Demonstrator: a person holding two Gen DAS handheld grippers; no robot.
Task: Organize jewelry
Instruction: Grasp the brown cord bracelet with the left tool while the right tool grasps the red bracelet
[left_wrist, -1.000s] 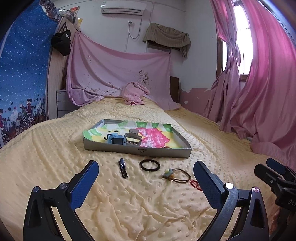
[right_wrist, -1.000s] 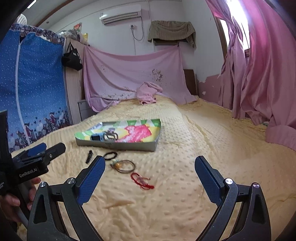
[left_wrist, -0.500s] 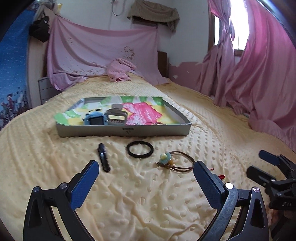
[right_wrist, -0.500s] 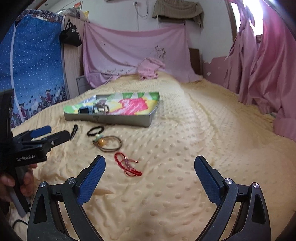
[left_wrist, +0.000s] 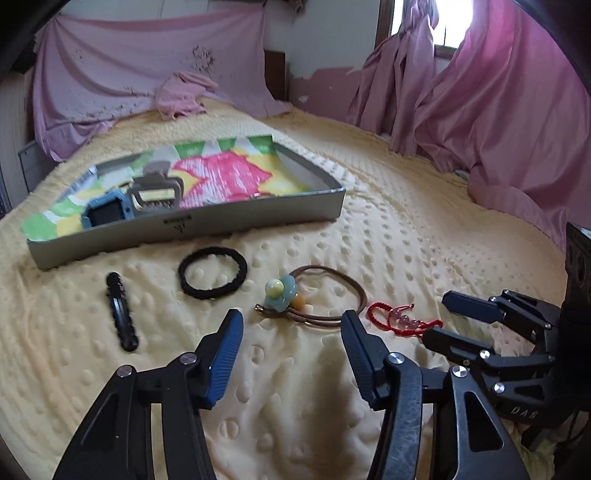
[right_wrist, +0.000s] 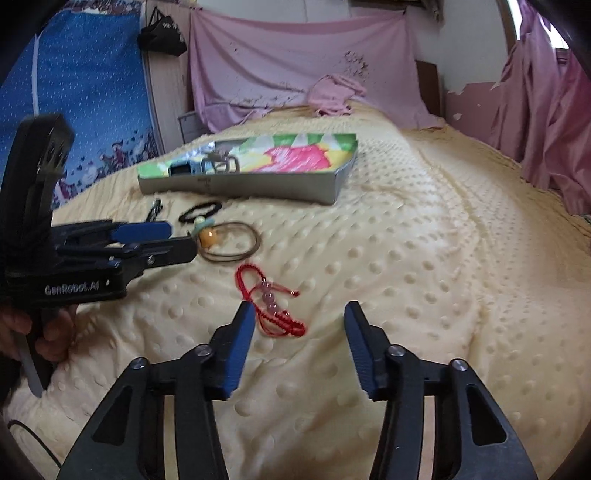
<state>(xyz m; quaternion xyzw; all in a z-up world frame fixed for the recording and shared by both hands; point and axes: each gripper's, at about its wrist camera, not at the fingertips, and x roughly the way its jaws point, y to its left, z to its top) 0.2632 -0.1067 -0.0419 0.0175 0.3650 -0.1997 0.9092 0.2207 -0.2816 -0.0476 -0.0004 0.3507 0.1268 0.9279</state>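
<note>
A colourful tray on the yellow bed holds a blue watch and a grey hair claw. In front of it lie a black hair clip, a black hair tie, a brown hair tie with a blue flower and a red cord bracelet. My left gripper is open and empty, just short of the brown tie. My right gripper is open and empty, over the red bracelet's near end.
The yellow dotted blanket covers the whole bed. Pink curtains hang at the right, a pink sheet at the headboard, and a blue hanging at the left. A pink cloth lies at the far end.
Both grippers have moved forward and down toward the bed, and their jaws have narrowed. The left now sits near the brown tie, the right at the red bracelet.
</note>
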